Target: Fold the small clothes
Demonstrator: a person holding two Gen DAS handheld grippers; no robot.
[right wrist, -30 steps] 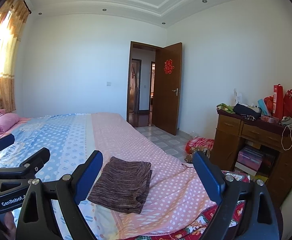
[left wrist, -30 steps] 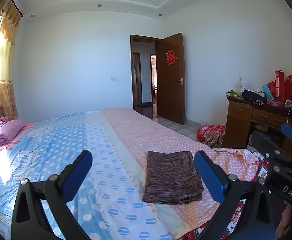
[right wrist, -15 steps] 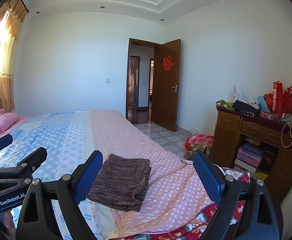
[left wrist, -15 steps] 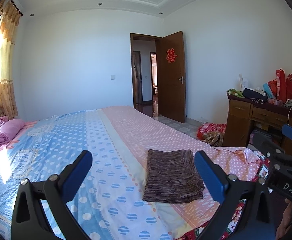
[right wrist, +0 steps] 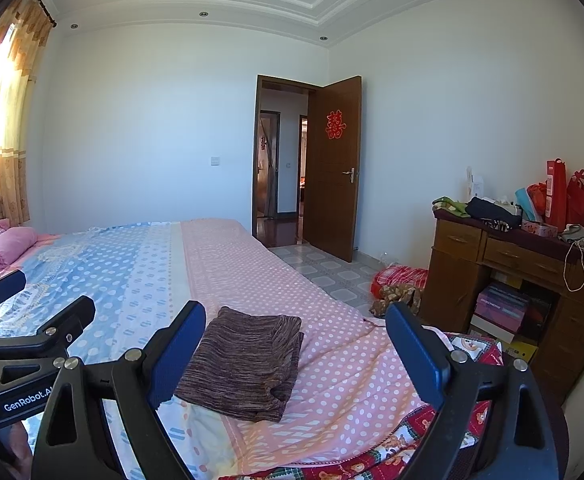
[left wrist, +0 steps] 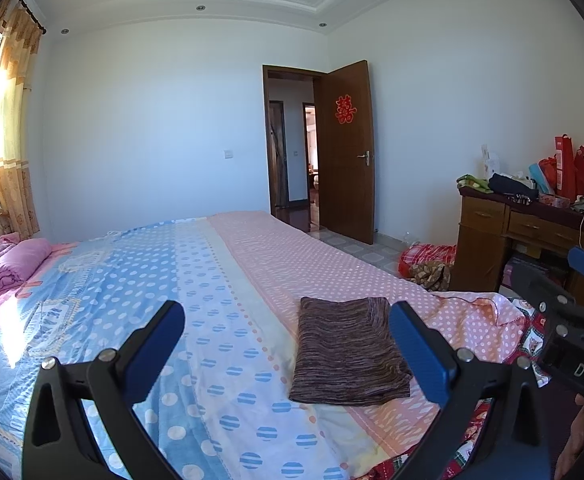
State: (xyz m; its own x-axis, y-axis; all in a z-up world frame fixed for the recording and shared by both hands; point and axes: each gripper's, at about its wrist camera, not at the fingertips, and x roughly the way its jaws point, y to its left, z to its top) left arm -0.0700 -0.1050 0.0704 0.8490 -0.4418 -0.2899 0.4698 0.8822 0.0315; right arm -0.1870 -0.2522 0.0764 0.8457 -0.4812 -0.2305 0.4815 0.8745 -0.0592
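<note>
One wide bed with a polka-dot sheet, blue on one half and pink on the other, fills most of both views and serves as the folding surface; everything else is best placed against it. Beyond its far end a brown wooden door stands open. Off the bed's pink side, across a strip of tiled floor, a brown wooden desk with drawers carries bags and loose items, well clear of the work. At the bed's blue-side head corner lies a bundled pink quilt, also out of the way.

Near the bed's closest edge, on the pink half just beside the pale centre stripe, rests the small brown-and-purple striped knit garment. It lies flat as a neat rectangle with layered edges showing, so I judge it already folded, set down close enough for both tools to reach.

The left gripper hangs above the near edge of the bed with its blue pads spread wide and nothing between them, apart from the cloth. The right gripper is likewise released and empty, hovering over the same edge. Both seem held back and level, probably because the fold needs no further handling, only a check or a move to the next piece.
</note>
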